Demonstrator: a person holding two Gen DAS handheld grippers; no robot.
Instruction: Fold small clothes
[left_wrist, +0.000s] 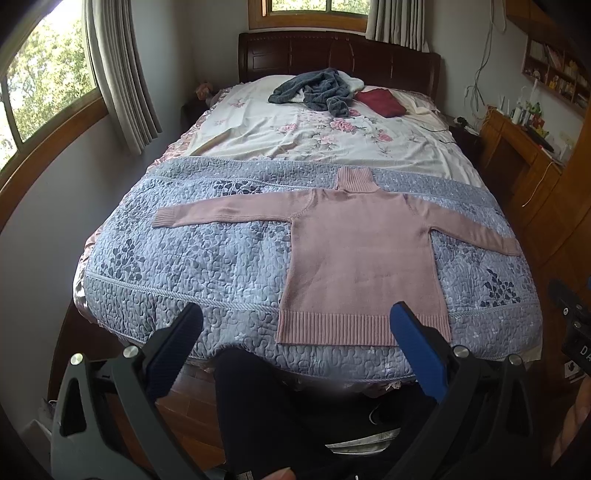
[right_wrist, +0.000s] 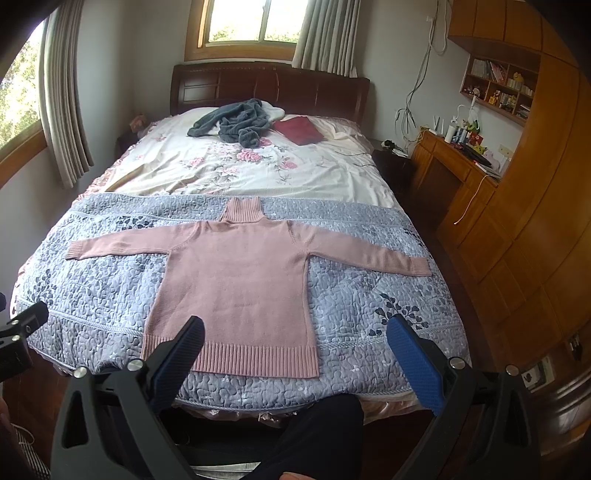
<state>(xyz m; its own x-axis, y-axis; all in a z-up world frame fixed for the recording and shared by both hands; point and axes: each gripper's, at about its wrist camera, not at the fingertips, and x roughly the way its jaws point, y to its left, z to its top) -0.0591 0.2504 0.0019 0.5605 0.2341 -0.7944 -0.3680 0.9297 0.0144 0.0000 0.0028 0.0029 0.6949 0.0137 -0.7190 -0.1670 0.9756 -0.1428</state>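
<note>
Left wrist view: pink turtleneck sweater (left_wrist: 364, 254) lies flat on quilt (left_wrist: 184, 266), both grippers' fingers apart w/ nothing held; we'd judge it soft, limp knit, best pinched at sleeve cuff.

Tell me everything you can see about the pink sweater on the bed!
The pink sweater is a knitted turtleneck with a ribbed neck, cuffs and hem. It lies flat and unfolded, both sleeves spread out sideways, neck pointing toward the headboard. It rests on the blue-grey quilt at the foot of the bed. Nothing else touches it; both grippers are held back, open.
</note>
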